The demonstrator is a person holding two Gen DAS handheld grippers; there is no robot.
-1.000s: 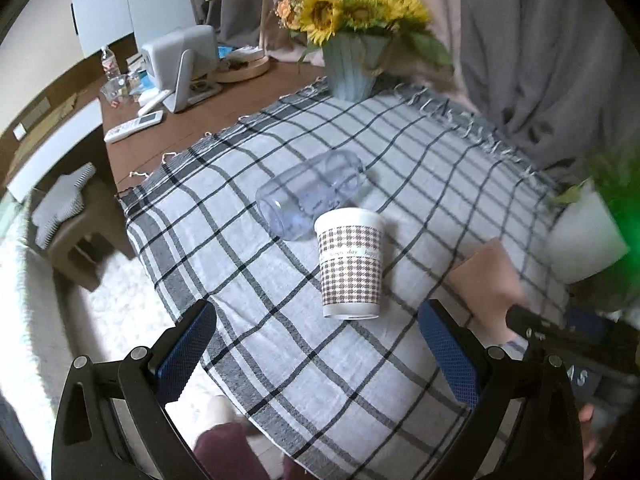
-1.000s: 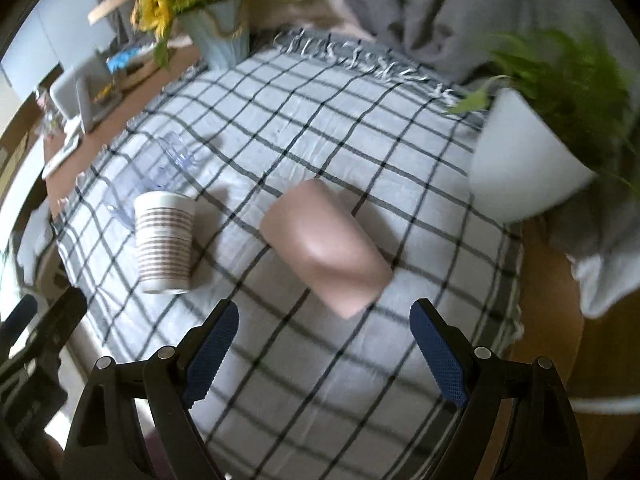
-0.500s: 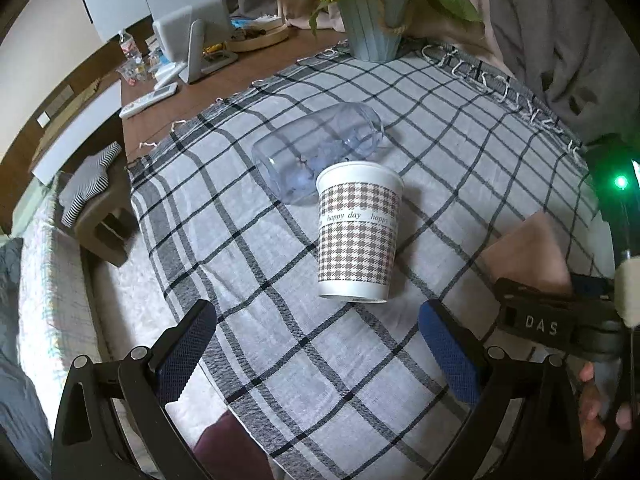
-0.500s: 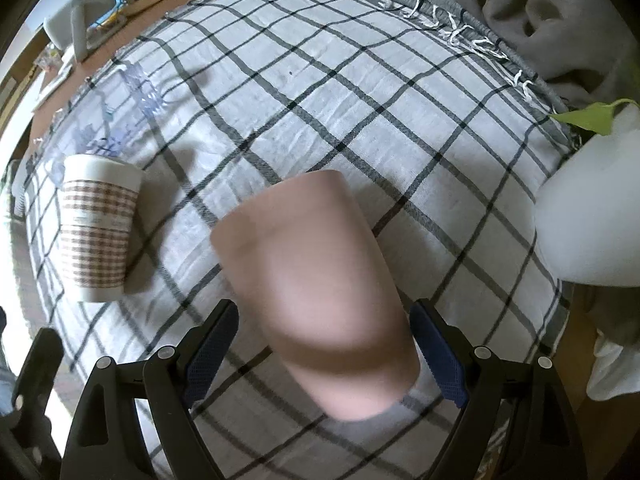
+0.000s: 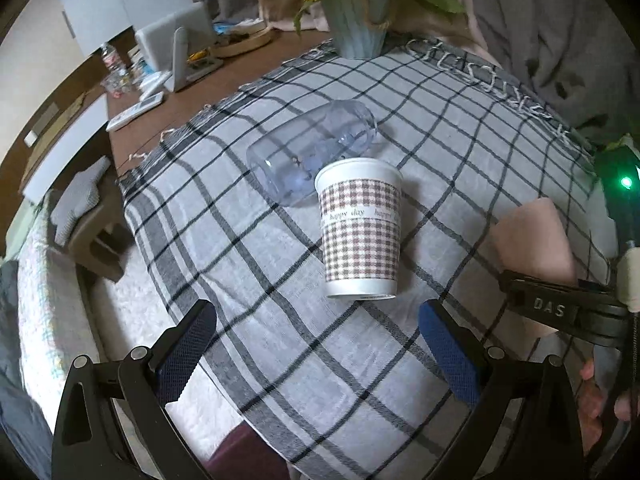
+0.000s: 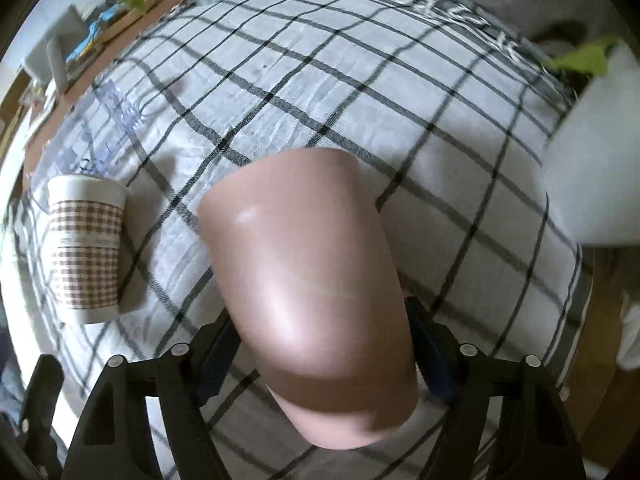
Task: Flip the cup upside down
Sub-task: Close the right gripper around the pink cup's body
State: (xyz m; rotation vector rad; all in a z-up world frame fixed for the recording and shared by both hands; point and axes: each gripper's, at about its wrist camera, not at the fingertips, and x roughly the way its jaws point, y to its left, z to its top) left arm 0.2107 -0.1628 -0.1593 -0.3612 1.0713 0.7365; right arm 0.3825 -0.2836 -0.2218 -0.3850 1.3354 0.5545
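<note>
A pink cup [image 6: 308,300] lies on its side on the checked cloth [image 6: 400,120], its closed base pointing away. My right gripper [image 6: 320,364] has its fingers against both sides of the cup near its rim end. The cup also shows in the left wrist view [image 5: 532,244], behind the right gripper's body. My left gripper [image 5: 316,352] is open and empty, above the cloth in front of a houndstooth paper cup [image 5: 360,228] that stands with its wide end up. A clear plastic cup [image 5: 312,156] lies on its side just behind the paper cup.
A white plant pot [image 6: 596,168] stands close to the right of the pink cup. A vase of sunflowers [image 5: 356,20] stands at the far edge of the cloth. The bare wooden table [image 5: 168,120] at the left holds a remote and small items. The paper cup [image 6: 86,248] stands left of the pink cup.
My right gripper moved forward over the pink cup and its fingers closed in on the cup's sides. My left gripper shifted slightly and stayed open.
</note>
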